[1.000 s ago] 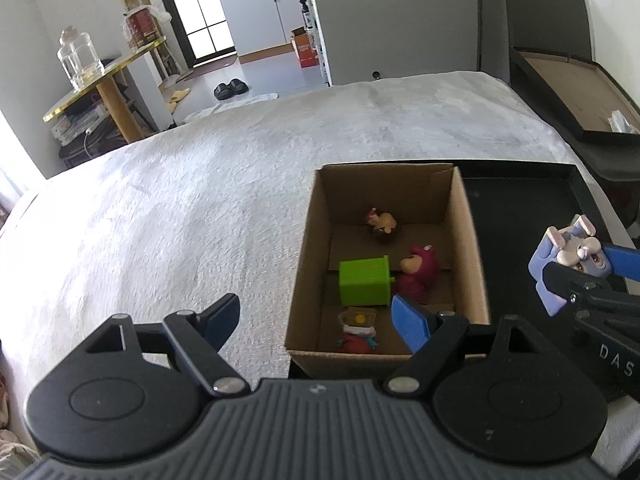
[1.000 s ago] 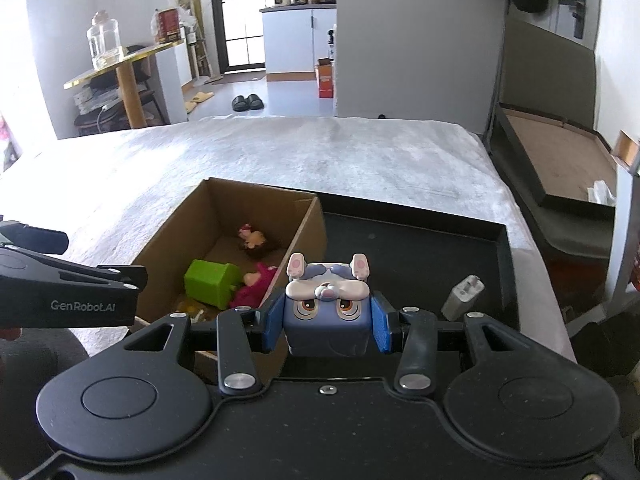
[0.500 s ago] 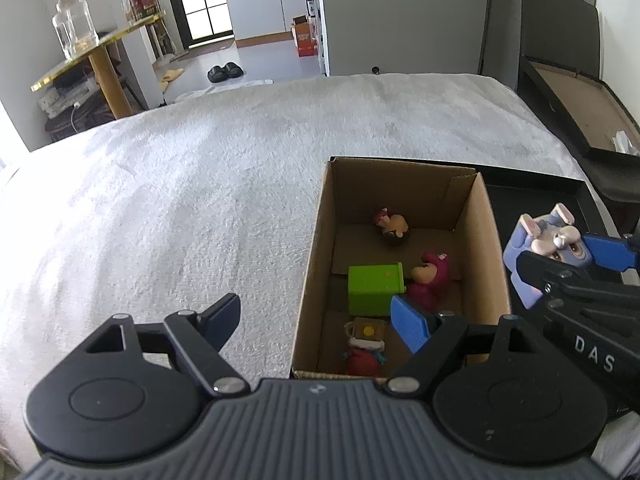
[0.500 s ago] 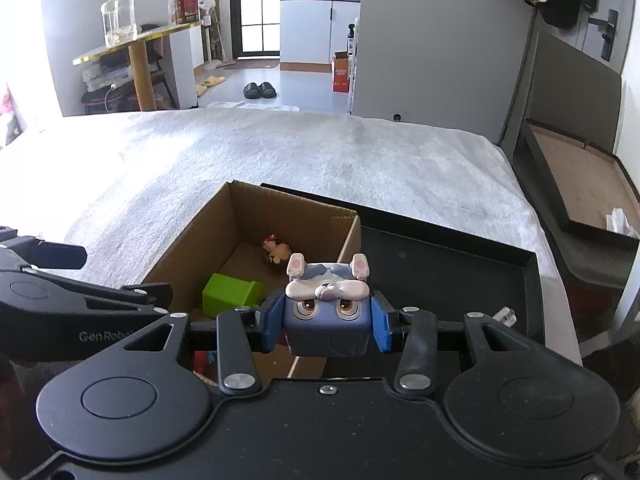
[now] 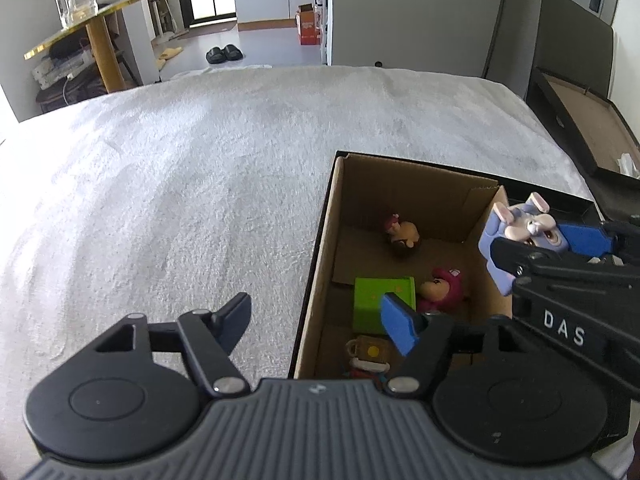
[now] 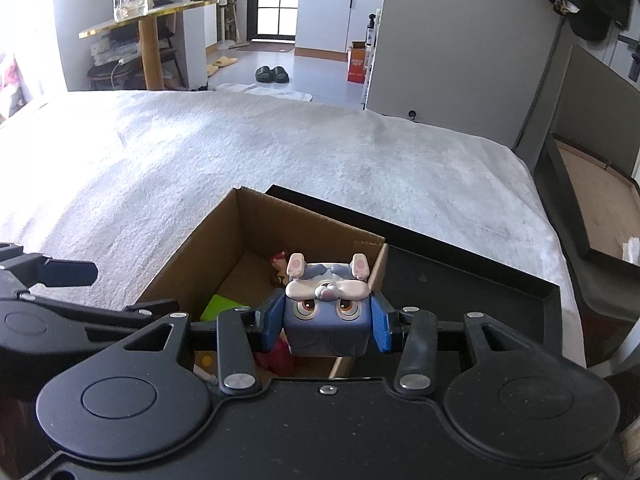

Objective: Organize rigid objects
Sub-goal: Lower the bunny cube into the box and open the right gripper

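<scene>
The right tongs are clamping the blue rabbit cube by its flat sides, holding it over the near corner of the cardboard box on the bed. It is looking hard, light and smooth-faced; those opposing flat sides seem the safest hold, not the small ears. The left tongs are closing on nothing, straddling the box's left wall.

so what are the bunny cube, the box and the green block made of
Bunny cube: likely hard plastic or vinyl, with smooth moulded ears and painted eyes, semi-matte. Box: plain brown corrugated cardboard, matte, with folded flaps and raw edges. Green block: probably painted wood or plastic, with flat faces, crisp corners and an even colour; which one is unclear.
</scene>
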### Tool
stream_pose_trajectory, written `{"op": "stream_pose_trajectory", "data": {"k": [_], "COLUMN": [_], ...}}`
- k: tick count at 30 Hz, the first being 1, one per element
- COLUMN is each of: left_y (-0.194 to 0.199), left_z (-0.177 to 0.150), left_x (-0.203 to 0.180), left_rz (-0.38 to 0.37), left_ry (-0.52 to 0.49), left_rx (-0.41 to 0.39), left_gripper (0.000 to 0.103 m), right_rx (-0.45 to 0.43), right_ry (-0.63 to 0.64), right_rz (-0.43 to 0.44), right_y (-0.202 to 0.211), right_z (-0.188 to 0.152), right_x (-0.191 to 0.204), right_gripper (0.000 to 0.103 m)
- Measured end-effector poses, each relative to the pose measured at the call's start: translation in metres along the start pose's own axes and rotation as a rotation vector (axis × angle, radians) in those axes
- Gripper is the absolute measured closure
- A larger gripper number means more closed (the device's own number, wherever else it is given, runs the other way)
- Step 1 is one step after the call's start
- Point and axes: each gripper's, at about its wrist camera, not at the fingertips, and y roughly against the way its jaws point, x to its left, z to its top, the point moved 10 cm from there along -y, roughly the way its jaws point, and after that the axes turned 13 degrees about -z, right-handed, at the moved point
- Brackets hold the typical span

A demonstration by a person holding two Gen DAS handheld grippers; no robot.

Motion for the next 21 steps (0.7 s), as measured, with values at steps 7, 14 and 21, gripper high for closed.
{"op": "stream_pose_trajectory", "data": {"k": [7,14,21], "left_y": [-0.011,-0.016,-0.019], "left_z": [-0.001,-0.004,-0.002], "left_x": [0.01,0.016,0.008], "left_rz": [-0.016,-0.027,-0.041], "left_ry": [0.04,0.057,0.038], "left_rx": [0.018,0.033,0.029], "left_gripper": [0.058,0.081,0.095], "right_rx": [0.019,0.023,0.006], "right_ry": [0.012,0.021,0.029], "right_rz": [0.009,0.021,0.006], "right_y": [-0.016,-0.027,-0.022], "right_z": [0.005,0.011,0.013], "right_x": [0.01,0.016,0.011], "right_gripper": [0.059,0.059,0.057]}}
